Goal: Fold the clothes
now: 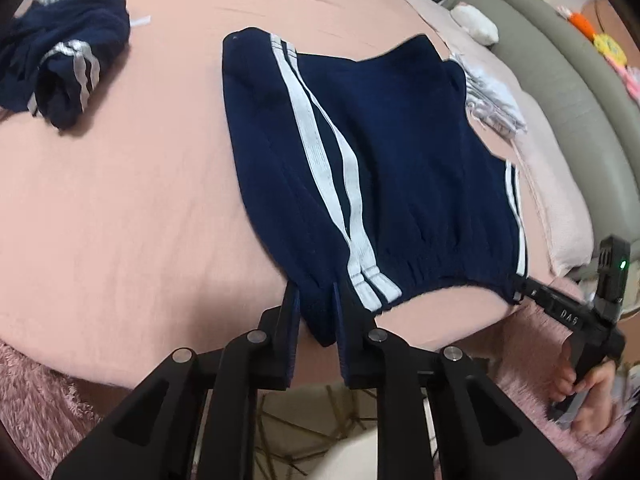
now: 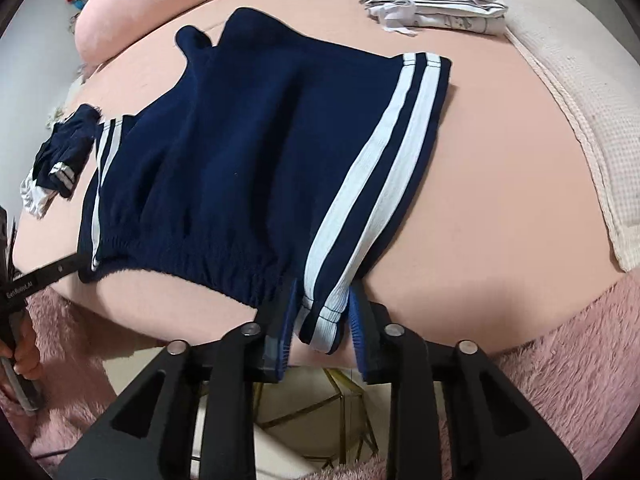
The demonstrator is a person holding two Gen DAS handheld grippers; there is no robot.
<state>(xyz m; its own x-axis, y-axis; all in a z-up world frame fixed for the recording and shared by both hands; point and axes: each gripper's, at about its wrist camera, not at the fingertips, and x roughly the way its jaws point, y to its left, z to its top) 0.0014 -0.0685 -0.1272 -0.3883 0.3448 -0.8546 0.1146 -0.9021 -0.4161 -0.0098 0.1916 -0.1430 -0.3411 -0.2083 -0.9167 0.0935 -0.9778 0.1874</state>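
Navy shorts with white side stripes (image 1: 392,168) lie flat on the pink bed sheet (image 1: 120,200), waistband toward me; they also show in the right wrist view (image 2: 248,168). My left gripper (image 1: 316,300) is shut on the waistband's left corner by the stripes. My right gripper (image 2: 324,304) is shut on the waistband's right striped corner. The right gripper shows in the left wrist view (image 1: 520,292) at the shorts' far corner, and the left gripper shows in the right wrist view (image 2: 76,260).
A crumpled navy garment with stripes (image 1: 60,64) lies at the far left. A folded white and grey pile (image 2: 432,0) sits at the back right. A fuzzy pink blanket (image 2: 560,340) hangs over the near bed edge. A grey sofa (image 1: 560,80) stands to the right.
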